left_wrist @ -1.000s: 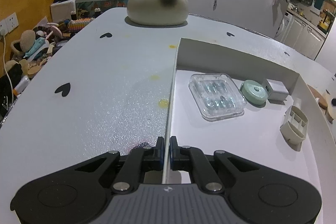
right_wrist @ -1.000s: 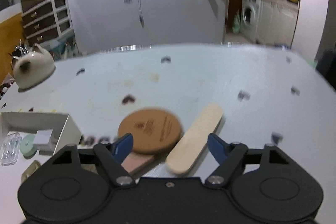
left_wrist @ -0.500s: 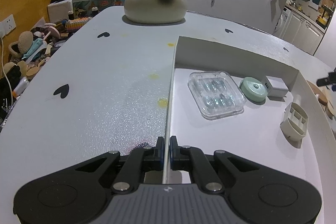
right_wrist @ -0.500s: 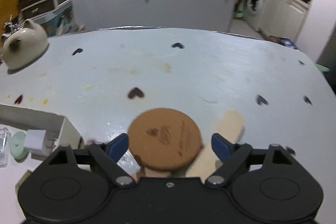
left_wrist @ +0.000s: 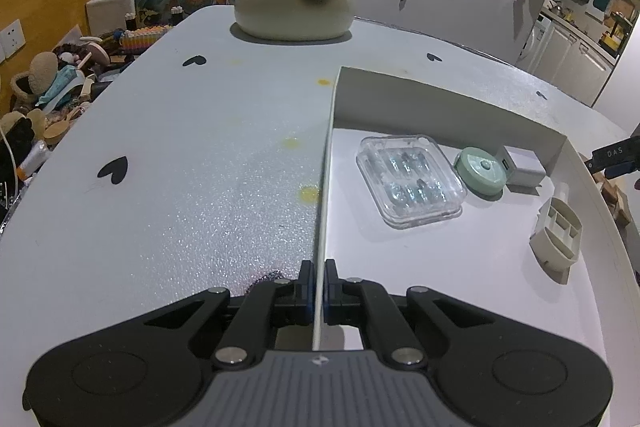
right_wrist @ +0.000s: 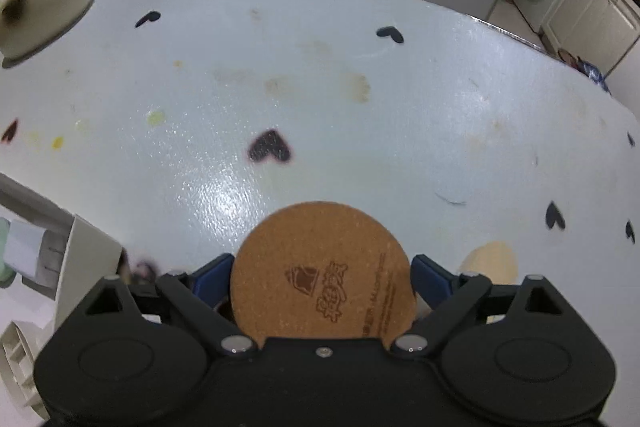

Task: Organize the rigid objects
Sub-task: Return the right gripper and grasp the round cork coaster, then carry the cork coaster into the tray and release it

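Observation:
My left gripper is shut on the thin left wall of the white box and holds it. Inside the box lie a clear plastic case, a green round tin, a white charger block and a beige organizer. My right gripper is open, its blue pads on either side of a round cork coaster that lies between them on the table. A pale wooden stick lies to the coaster's right, partly hidden by the gripper.
A cat-shaped ceramic teapot stands at the table's far side; it also shows in the right wrist view. The box corner sits left of the right gripper. Clutter lies beyond the table's left edge.
My right gripper has moved forward and down over the coaster, which now sits between the fingers; the wooden stick has slid toward the right edge. The left gripper keeps its hold on the box wall.

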